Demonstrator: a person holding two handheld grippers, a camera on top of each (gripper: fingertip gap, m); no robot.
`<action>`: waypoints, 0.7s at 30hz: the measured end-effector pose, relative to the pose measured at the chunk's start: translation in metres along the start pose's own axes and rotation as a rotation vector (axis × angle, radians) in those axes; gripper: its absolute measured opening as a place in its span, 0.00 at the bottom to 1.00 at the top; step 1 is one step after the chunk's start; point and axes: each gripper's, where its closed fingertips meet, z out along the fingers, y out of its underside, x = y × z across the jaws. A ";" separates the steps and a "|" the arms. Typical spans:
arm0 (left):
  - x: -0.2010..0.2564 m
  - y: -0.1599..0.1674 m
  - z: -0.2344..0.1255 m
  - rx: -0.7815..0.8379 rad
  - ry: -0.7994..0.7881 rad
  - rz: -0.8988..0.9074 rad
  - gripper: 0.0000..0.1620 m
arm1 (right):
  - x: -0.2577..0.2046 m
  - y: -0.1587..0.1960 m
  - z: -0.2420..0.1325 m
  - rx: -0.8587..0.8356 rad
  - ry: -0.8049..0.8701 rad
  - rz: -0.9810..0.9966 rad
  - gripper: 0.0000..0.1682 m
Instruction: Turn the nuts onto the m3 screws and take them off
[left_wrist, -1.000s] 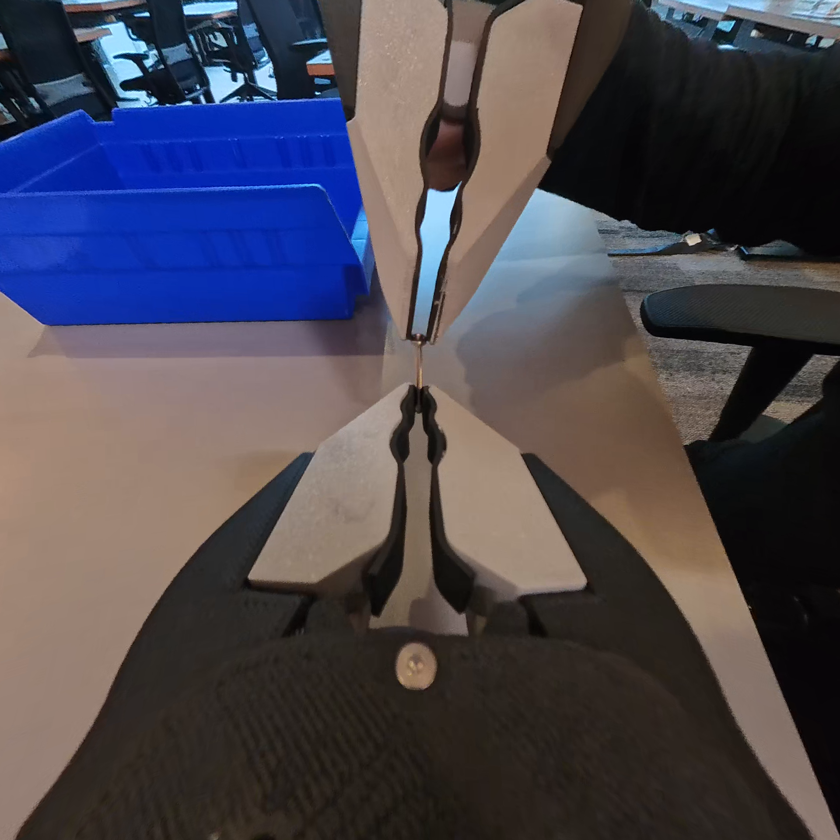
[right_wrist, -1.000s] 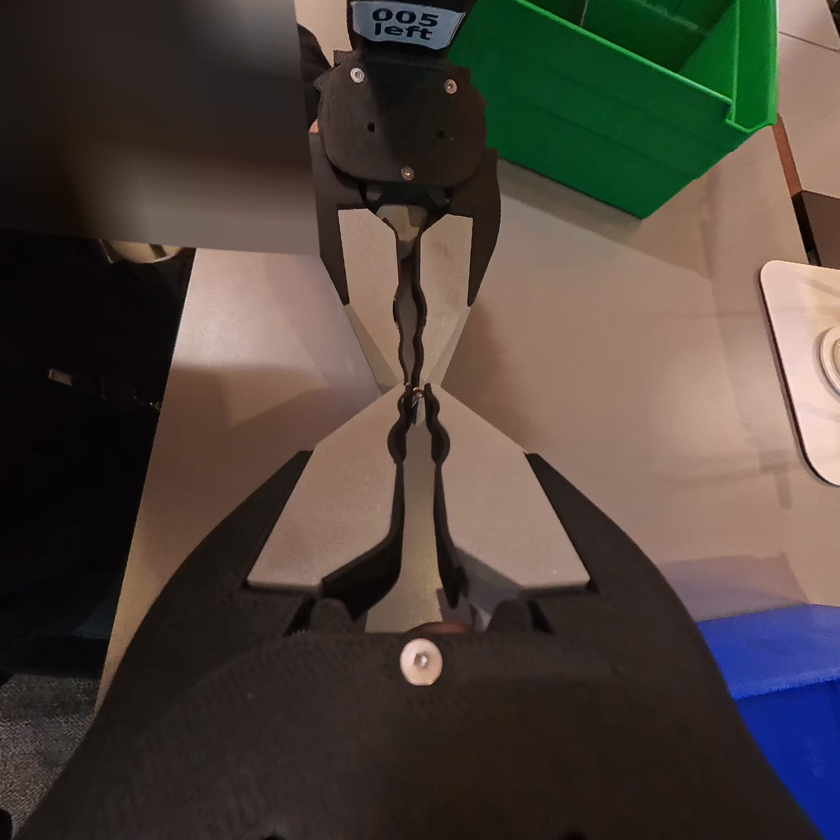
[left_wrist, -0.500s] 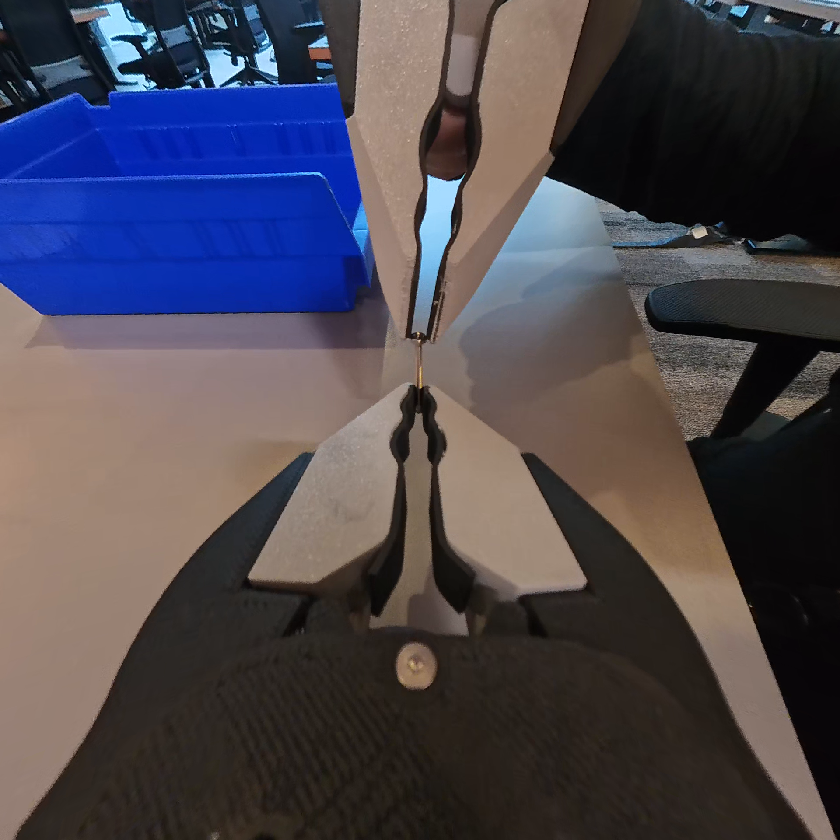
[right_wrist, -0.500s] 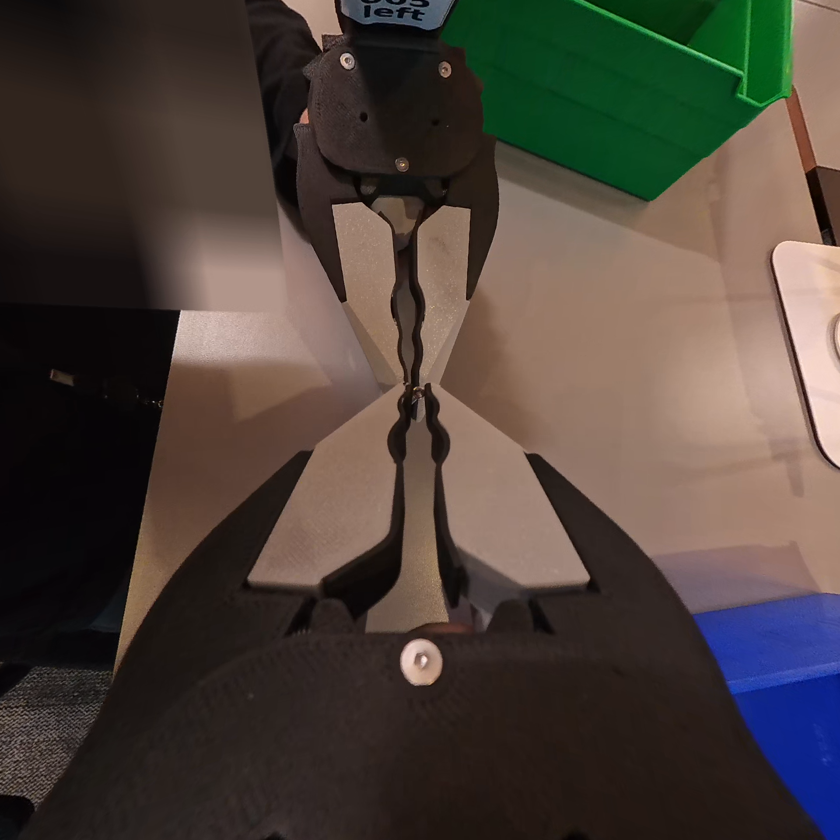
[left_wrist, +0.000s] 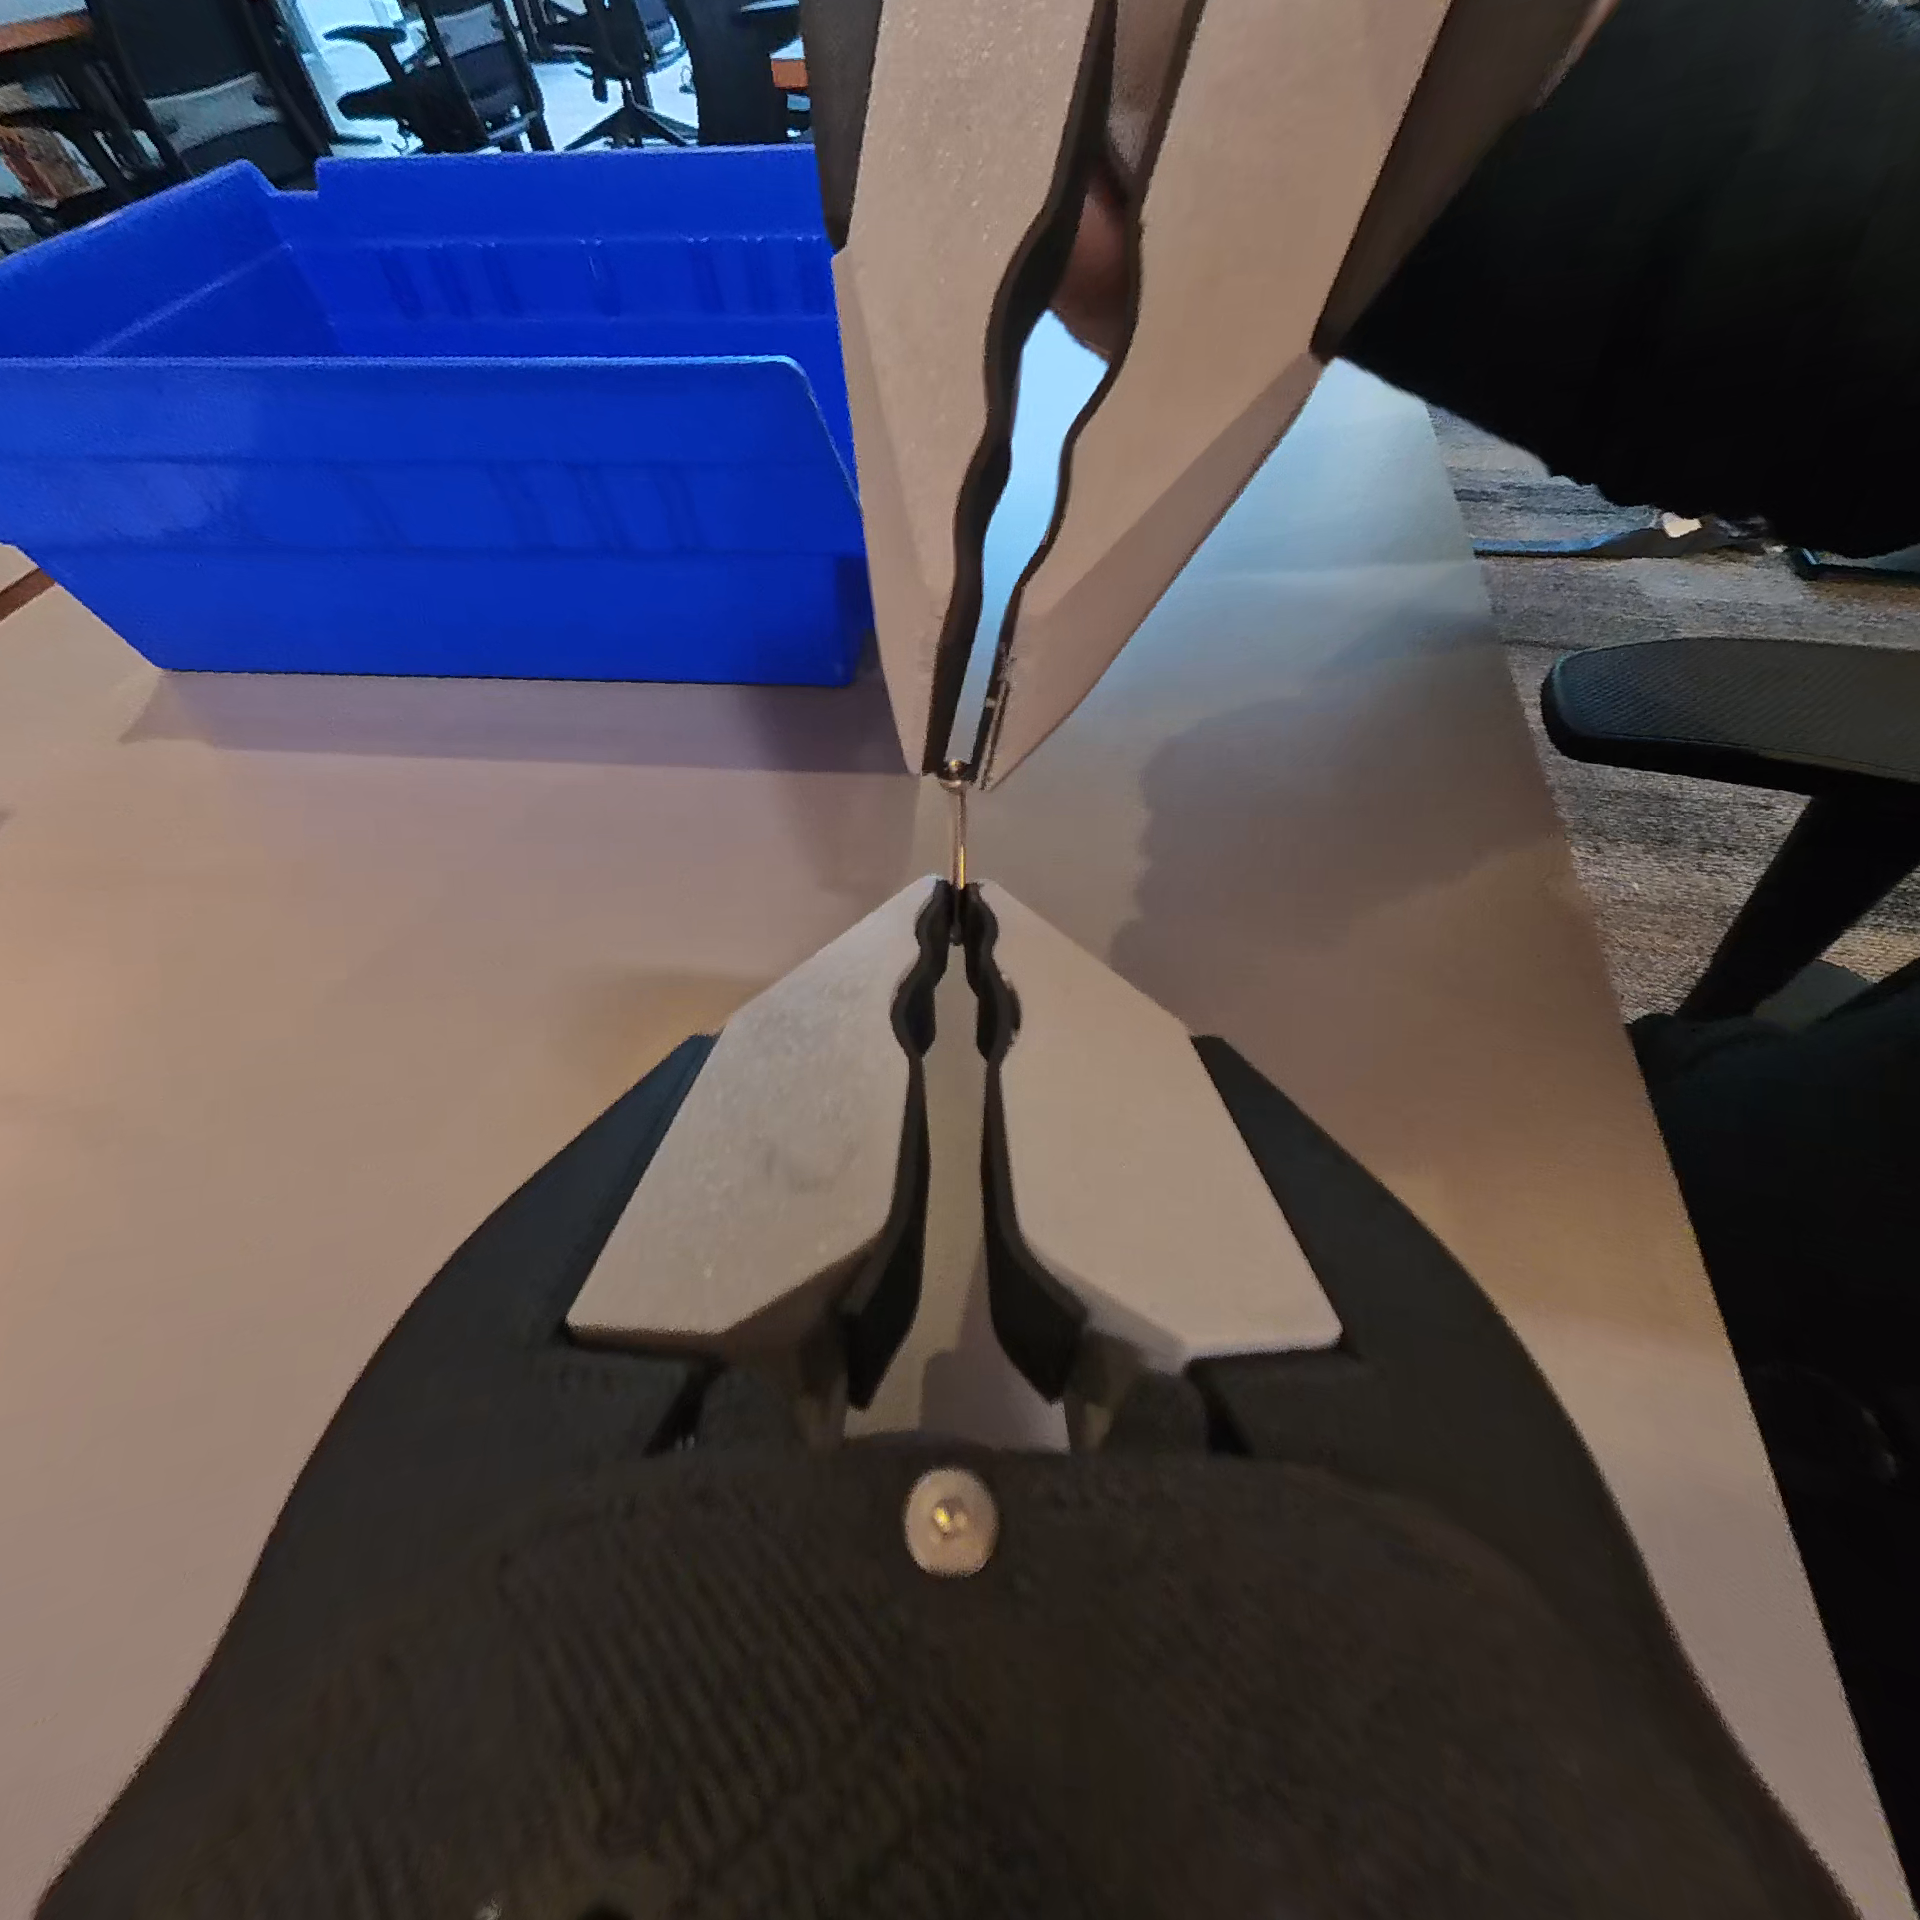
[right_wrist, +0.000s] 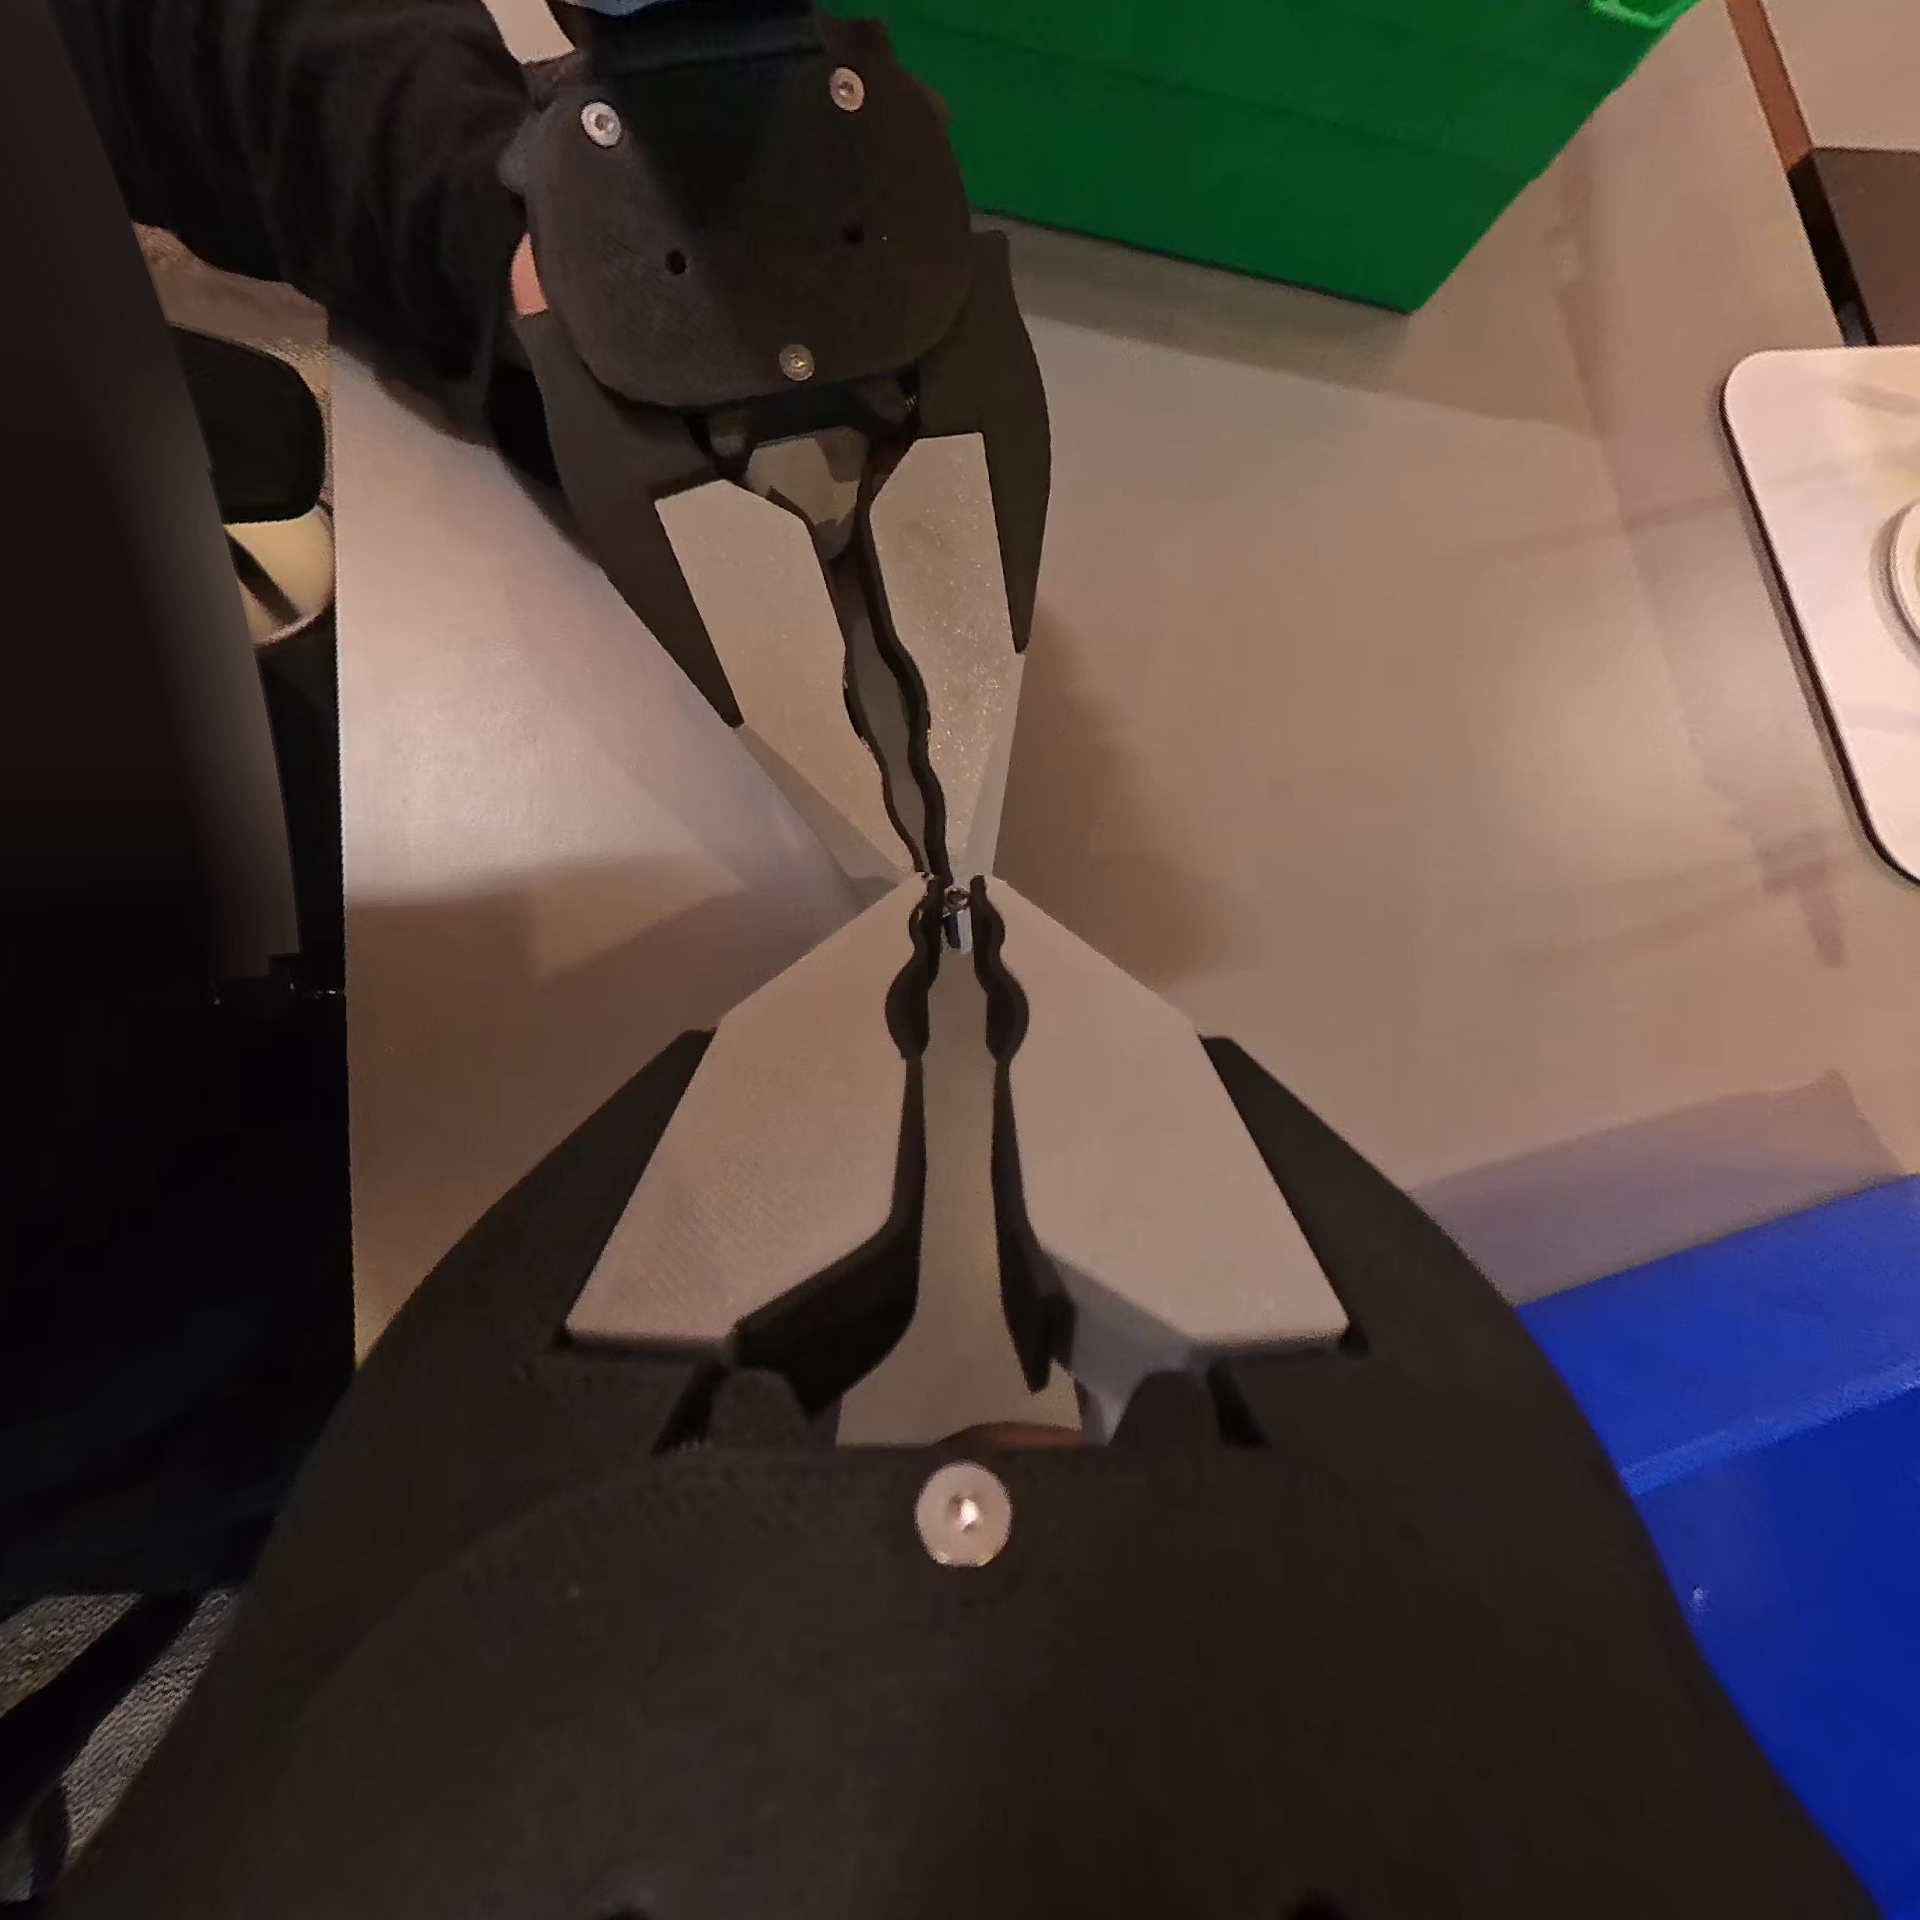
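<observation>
the nut (left_wrist: 954, 770) at the tips of the right gripper (left_wrist: 961, 771) is too small to tell its shape. the screw (left_wrist: 960, 844) has its lower end hidden between the tips of the left gripper (left_wrist: 957, 896). the green bin (right_wrist: 1226, 156) and the white pad (right_wrist: 1839, 582) are cut off by the picture's edge. the right gripper's body is cut off at the top.

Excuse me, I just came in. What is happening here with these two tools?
A person holds two grippers tip to tip above a table. The left gripper is shut on a thin screw; the right gripper pinches its other end, where the nut sits. A blue bin and a green bin stand nearby.
</observation>
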 end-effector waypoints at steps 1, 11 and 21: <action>0.000 0.000 0.000 -0.002 -0.004 0.000 0.00 | 0.000 0.000 0.000 -0.010 0.007 0.007 0.01; -0.002 0.003 0.001 -0.018 -0.020 -0.004 0.00 | 0.003 0.003 0.002 -0.070 0.031 0.157 0.01; -0.002 0.002 0.001 -0.014 -0.007 -0.025 0.00 | 0.004 0.001 0.002 -0.061 0.021 0.198 0.03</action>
